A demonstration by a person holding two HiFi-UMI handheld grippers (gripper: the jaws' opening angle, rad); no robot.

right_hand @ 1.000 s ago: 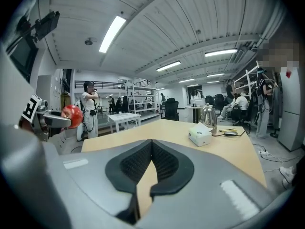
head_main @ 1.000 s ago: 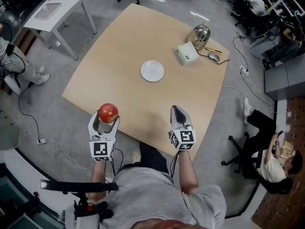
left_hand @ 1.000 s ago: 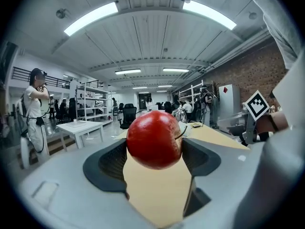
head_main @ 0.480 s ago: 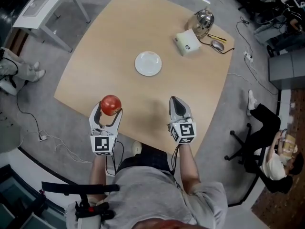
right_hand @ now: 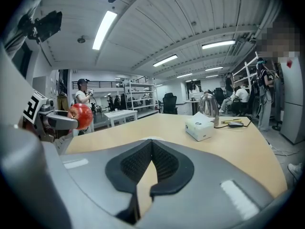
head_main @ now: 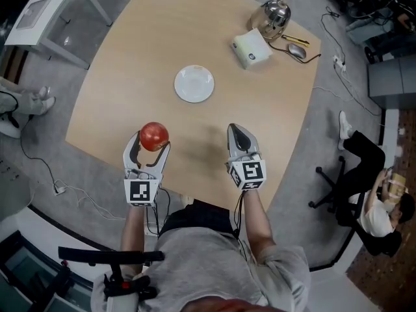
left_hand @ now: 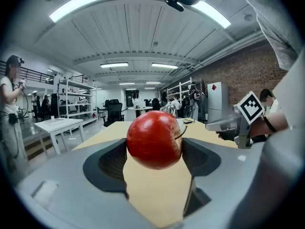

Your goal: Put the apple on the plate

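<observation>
The apple (left_hand: 154,140), red and glossy, sat clamped between the two dark pads of the left gripper (head_main: 151,143), which was closed on its sides. Its stem pointed toward the right-hand pad. The apple was held in the air over the near part of the table (head_main: 123,83), whose tan top showed beneath it in the left gripper view.

The plate (head_main: 194,84), white, round and bare, lay farther in, near the middle of the table, well apart from the apple.

The right gripper (right_hand: 152,152) hung level with the left one over the same near edge. Its jaws were together with nothing between them. From its view the apple showed off to the left, in the other gripper's tips.

At the far corner of the table stood a white box (head_main: 251,49). A shiny metal kettle (head_main: 275,13) stood just behind it, and a mouse (head_main: 296,51) on a dark cord and a yellow pen (head_main: 296,39) lay beside them.

A small white side table (head_main: 45,18) stood on the grey floor beyond the left edge. A person (head_main: 374,207) sat on a chair off to the right.
</observation>
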